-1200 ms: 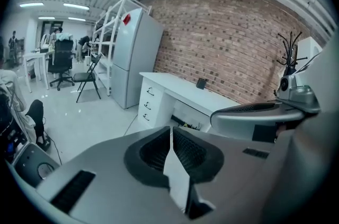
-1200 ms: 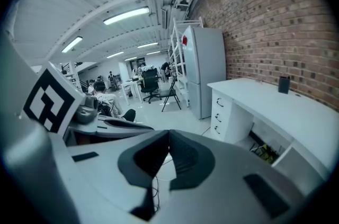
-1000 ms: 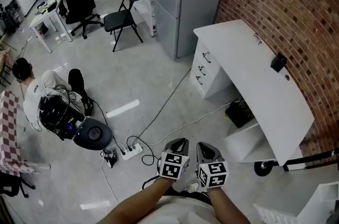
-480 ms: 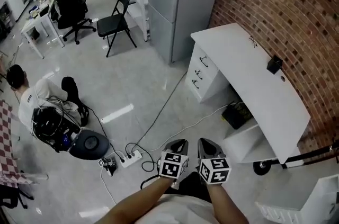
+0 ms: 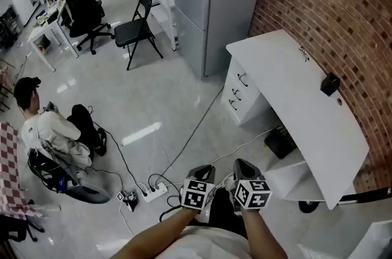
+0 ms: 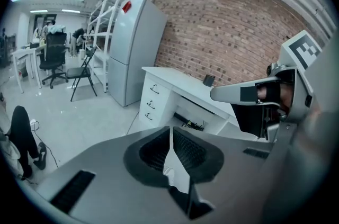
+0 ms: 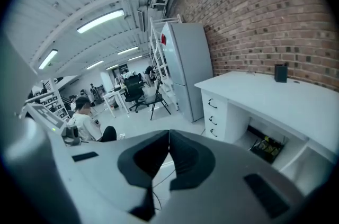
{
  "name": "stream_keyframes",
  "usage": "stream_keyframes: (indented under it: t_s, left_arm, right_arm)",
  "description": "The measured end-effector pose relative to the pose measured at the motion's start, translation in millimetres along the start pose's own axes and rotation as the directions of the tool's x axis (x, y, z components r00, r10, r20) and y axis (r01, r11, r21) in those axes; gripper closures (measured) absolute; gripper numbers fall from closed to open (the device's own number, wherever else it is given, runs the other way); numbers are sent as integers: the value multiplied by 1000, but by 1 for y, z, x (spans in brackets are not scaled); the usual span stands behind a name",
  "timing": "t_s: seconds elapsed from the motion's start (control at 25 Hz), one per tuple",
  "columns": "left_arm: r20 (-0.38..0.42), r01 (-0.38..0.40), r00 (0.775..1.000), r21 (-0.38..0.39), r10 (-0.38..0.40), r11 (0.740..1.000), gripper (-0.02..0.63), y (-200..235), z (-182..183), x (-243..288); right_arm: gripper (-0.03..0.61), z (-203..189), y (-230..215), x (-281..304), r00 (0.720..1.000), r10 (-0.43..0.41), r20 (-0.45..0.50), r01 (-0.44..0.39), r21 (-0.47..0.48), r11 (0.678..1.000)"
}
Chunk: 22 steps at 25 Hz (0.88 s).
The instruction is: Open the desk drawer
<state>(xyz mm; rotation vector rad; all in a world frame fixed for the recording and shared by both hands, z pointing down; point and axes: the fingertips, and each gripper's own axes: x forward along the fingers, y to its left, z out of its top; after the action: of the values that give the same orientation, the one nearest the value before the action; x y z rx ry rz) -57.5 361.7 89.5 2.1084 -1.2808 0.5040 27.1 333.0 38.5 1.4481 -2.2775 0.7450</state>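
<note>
**Operator:** Both grippers sit a shade lower in my head view than a second ago. The right gripper (image 5: pixel 244 165) has rolled a little, and the left gripper (image 5: pixel 206 171) rides just beside it. Off to the left, the person on the floor (image 5: pixel 52 132) has sat up from the gear.

**Spotter:** Anything in the fingers?

**Operator:** Nothing. On the left, the fingers (image 6: pixel 156 151) meet at their tips, with only a sliver of gap lower down. On the right, the fingers (image 7: pixel 143 159) are pressed together too. Both are empty.

**Spotter:** Where's the drawer?

**Operator:** Ahead and to the right, well apart from both hands. The drawer stack (image 5: pixel 237 91) sits under the end of the white surface (image 5: pixel 294 92) that runs along the brick wall (image 5: pixel 331 0). It has three fronts, one above another, each with a small dark handle. They face the open floor, so I judge any of them pulls out towards the lower left of my head view. The handles seem to run level across the fronts, though they're too small for me to be sure.

**Spotter:** Which hand?

**Operator:** My right one is on the desk side, so it's slightly nearer. I'd have to open it before it arrives.

**Spotter:** Obstacles?

**Operator:** A cable (image 5: pixel 195 126) trails over the floor from the power strip (image 5: pixel 150 191) towards the stack, right along my line, so I reckon it's a trip risk. The grey cabinet (image 5: pixel 208 7) stands just beyond the stack. The folding chair (image 5: pixel 138 31) is well off to the left.
</note>
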Motion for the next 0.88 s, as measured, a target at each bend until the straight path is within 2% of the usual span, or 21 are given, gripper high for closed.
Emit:
stream_keyframes:
  t_s: [0.12, 0.36, 0.64, 0.88]
  left_arm:
    - [-9, -30, 1000, -20, 30, 999, 591, 11, 21, 33]
    - [-21, -63, 998, -61, 62, 996, 591, 9, 68, 109]
    - [-43, -115, 993, -95, 112, 989, 591, 23, 109, 175]
    - [-34, -120, 993, -114, 117, 986, 591, 22, 138, 206]
  right_arm:
    - [563, 23, -26, 34, 1000, 21, -7, -21, 8, 1000]
    - [563, 67, -81, 93, 995, 82, -53, -84, -42, 996]
    - [563, 81, -124, 147, 983, 138, -124, -145, -43, 989]
    - [563, 92, -152, 169, 980, 141, -140, -150, -55, 987]
